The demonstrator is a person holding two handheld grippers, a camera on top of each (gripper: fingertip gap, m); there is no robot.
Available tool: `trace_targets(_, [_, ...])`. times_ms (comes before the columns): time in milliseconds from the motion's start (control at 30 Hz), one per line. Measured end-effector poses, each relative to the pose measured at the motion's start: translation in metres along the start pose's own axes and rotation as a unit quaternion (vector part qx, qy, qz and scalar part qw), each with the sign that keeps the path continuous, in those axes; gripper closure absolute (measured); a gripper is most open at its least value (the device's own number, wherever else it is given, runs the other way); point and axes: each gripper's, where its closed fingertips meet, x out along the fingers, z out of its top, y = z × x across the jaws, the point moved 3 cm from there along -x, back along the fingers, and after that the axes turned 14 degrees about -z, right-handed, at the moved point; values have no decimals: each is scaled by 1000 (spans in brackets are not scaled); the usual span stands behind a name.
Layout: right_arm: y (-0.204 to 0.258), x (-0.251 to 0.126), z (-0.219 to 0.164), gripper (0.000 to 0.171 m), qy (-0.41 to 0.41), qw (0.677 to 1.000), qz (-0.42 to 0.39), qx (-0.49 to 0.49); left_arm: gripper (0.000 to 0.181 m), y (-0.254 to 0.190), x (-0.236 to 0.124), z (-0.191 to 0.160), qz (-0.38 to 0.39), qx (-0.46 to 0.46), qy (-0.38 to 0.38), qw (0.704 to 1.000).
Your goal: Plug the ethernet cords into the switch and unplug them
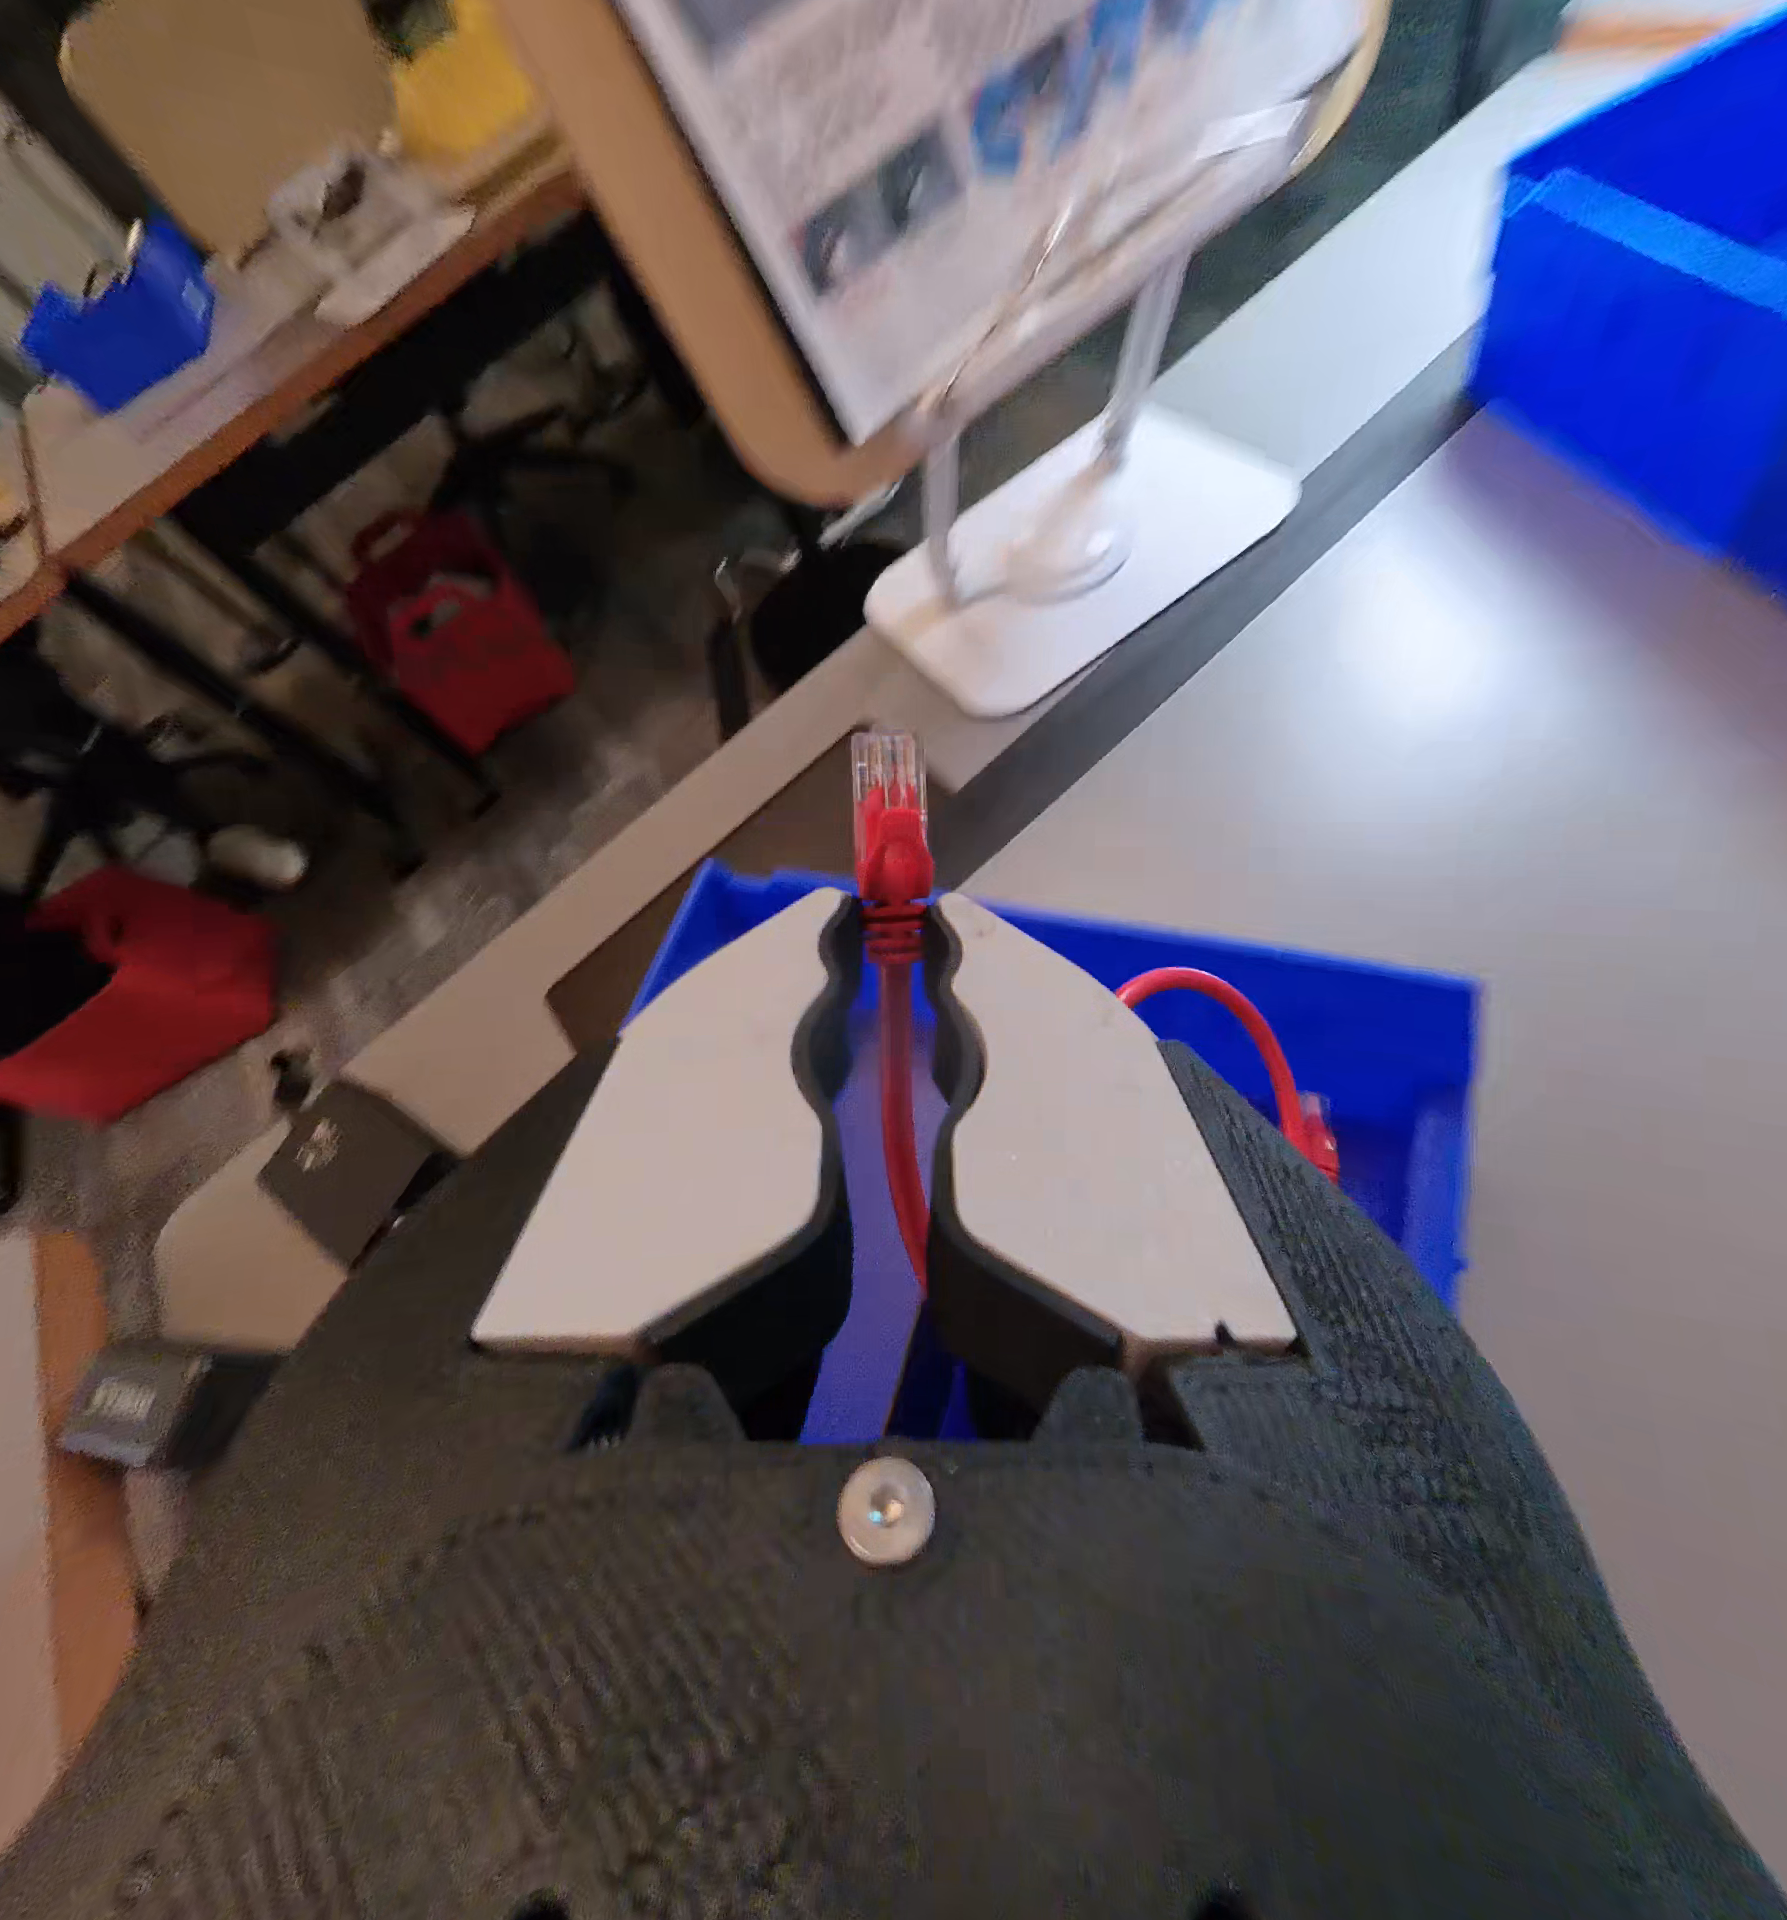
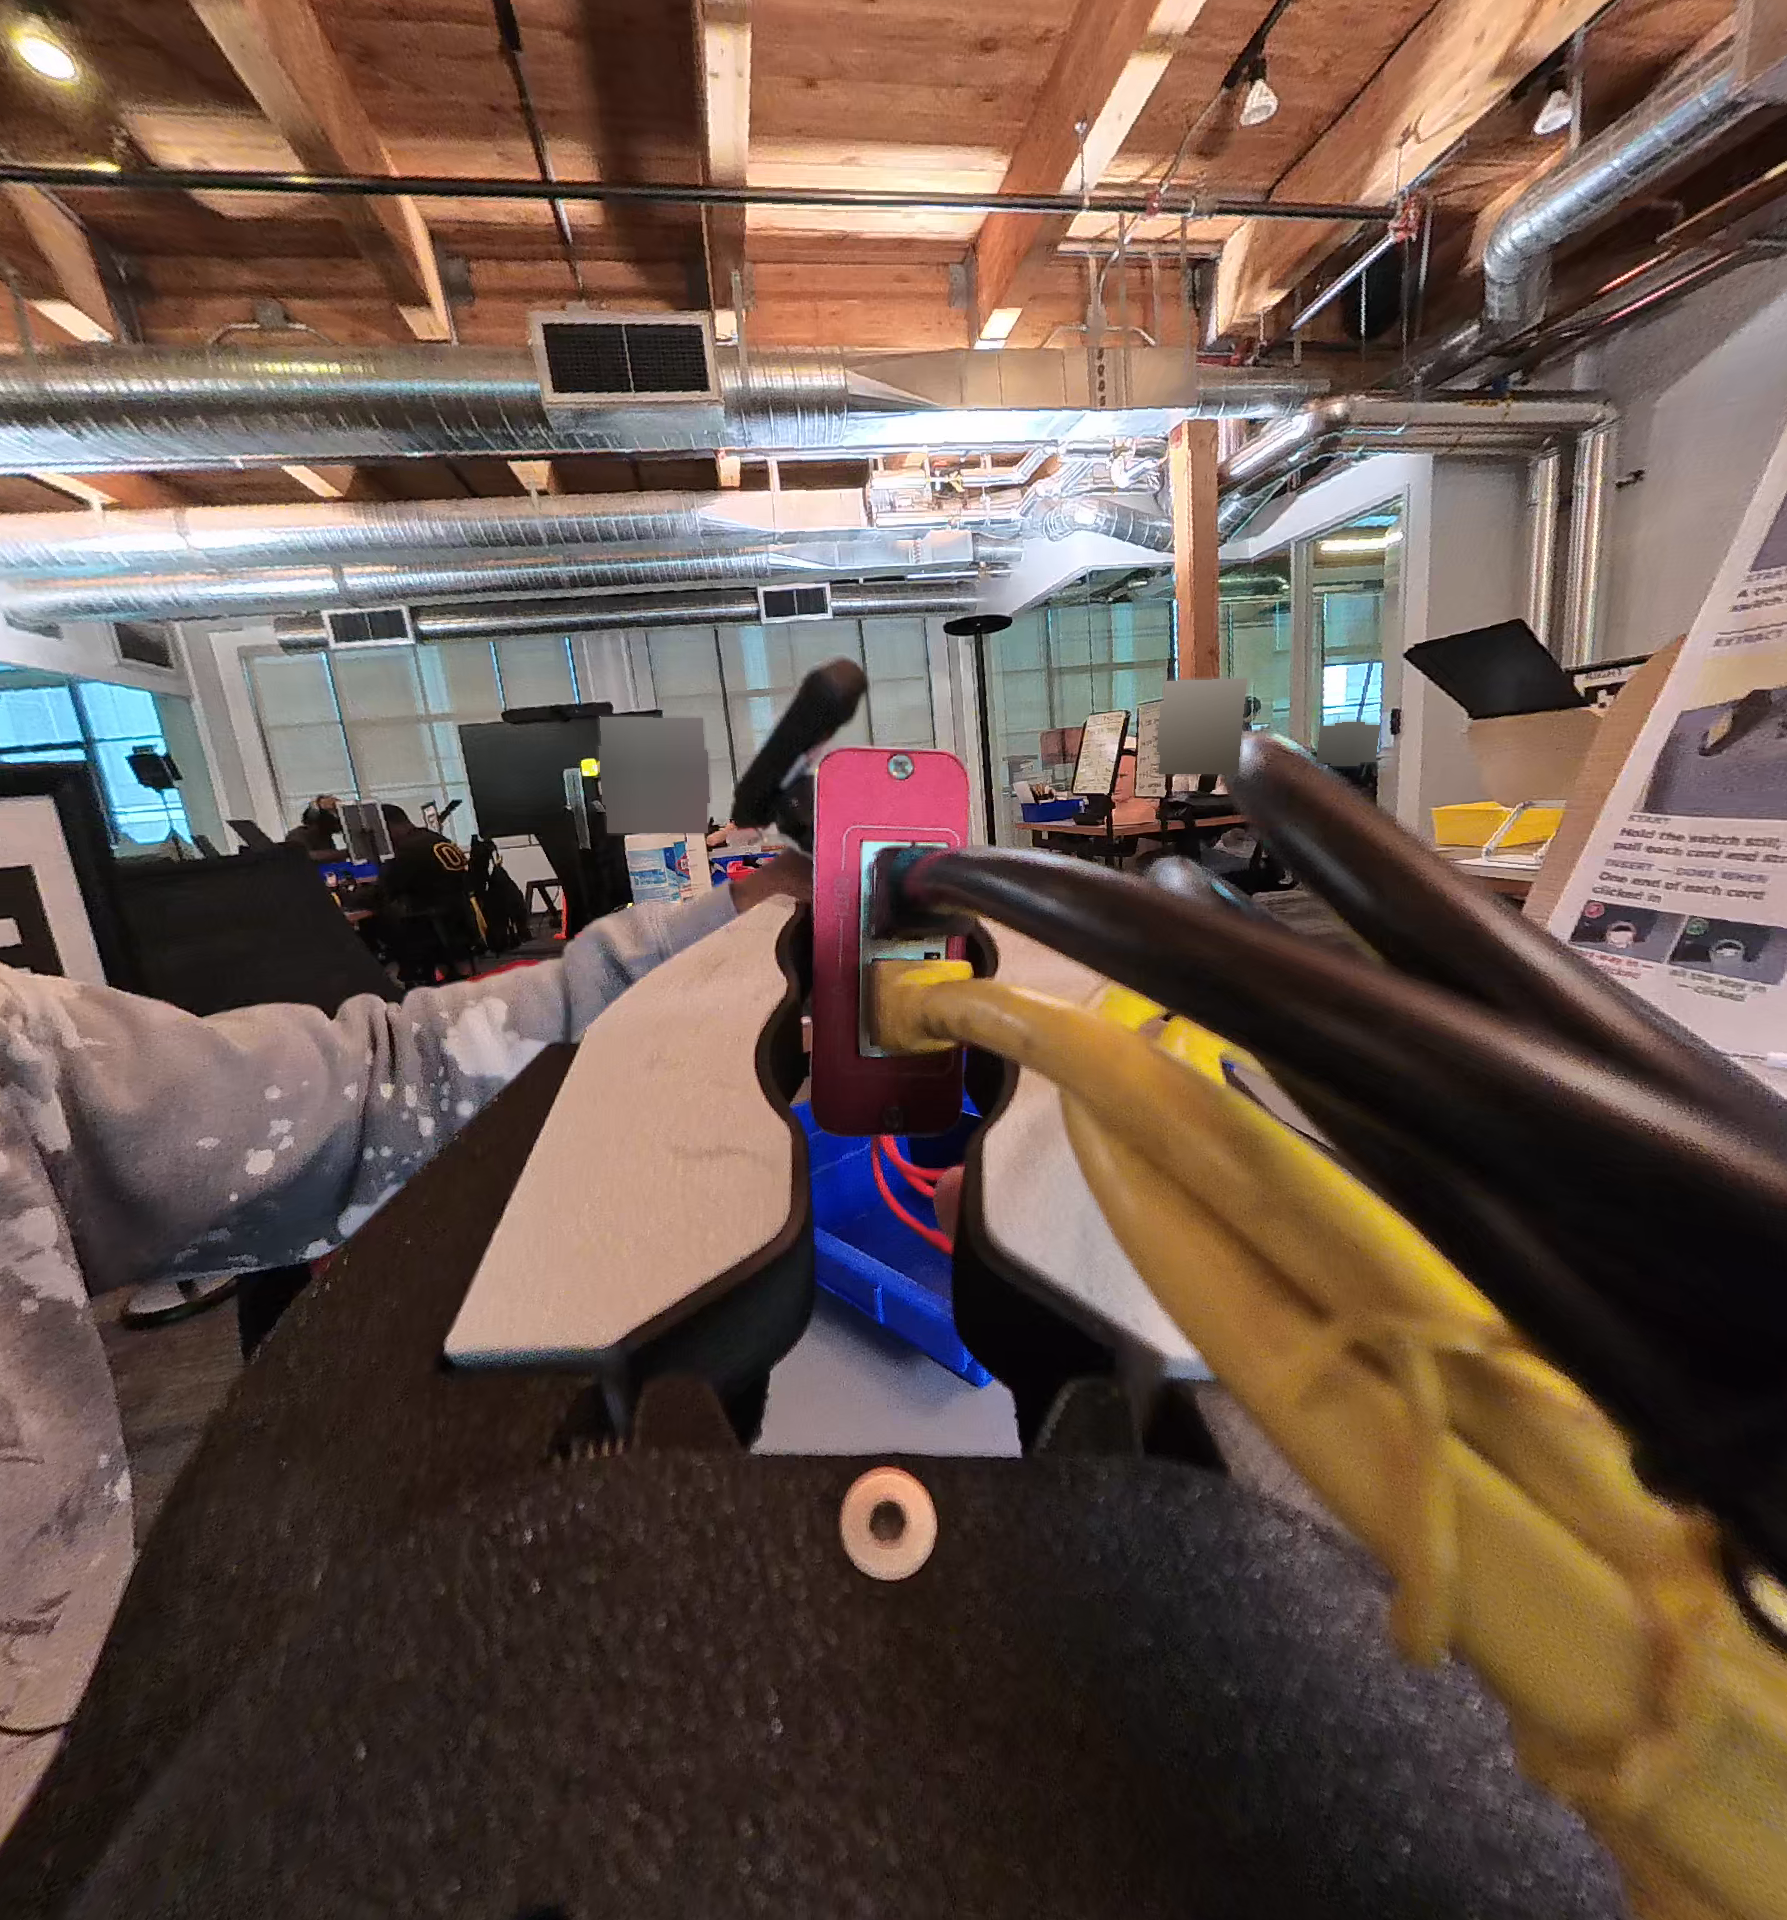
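Blue bin (image 1: 1388,1039) under us on table. Right gripper (image 2: 884,997) clamps pink switch (image 2: 889,935), black cord (image 2: 1232,935) and yellow cord (image 2: 1128,1049) plugged in. Left gripper (image 1: 894,914) pinches red cord (image 1: 894,1039) at boot, right spot; cord limp, light, clear plug (image 1: 887,774) brittle.

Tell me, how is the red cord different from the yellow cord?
The red cord is thin and pinched in the left gripper, while the yellow cord looks thicker and no gripper holds it. The red cord's clear plug sticks out free in the air; the yellow cord's plug sits in the pink switch, which the right gripper grips. Both are ethernet cords.
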Motion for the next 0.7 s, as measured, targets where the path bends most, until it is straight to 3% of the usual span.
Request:
trace_targets(133, [4, -1, 1, 144, 0, 1000, 8, -6, 169, -36, -25, 51, -88, 14, -86, 992])
trace_targets(267, [9, -3, 2, 144, -1, 999, 30, -10, 169, -91, -32, 79, -268, -10, -149, 952])
trace_targets(367, [16, -5, 0, 144, 9, 998, 60, -21, 170, -141, -19, 77, -413, -33, -175, 893])
trace_targets(467, [26, -9, -7, 145, 29, 993, 103, -39, 170, -192, 0, 68, -536, -60, -207, 816])
trace_targets(600, [38, -15, -19, 145, 61, 983, 167, -52, 170, -249, 27, 53, -651, -99, -228, 717])
trace_targets(700, [45, -19, -31, 144, 88, 973, 207, -50, 170, -285, 44, 40, -705, -123, -210, 666])
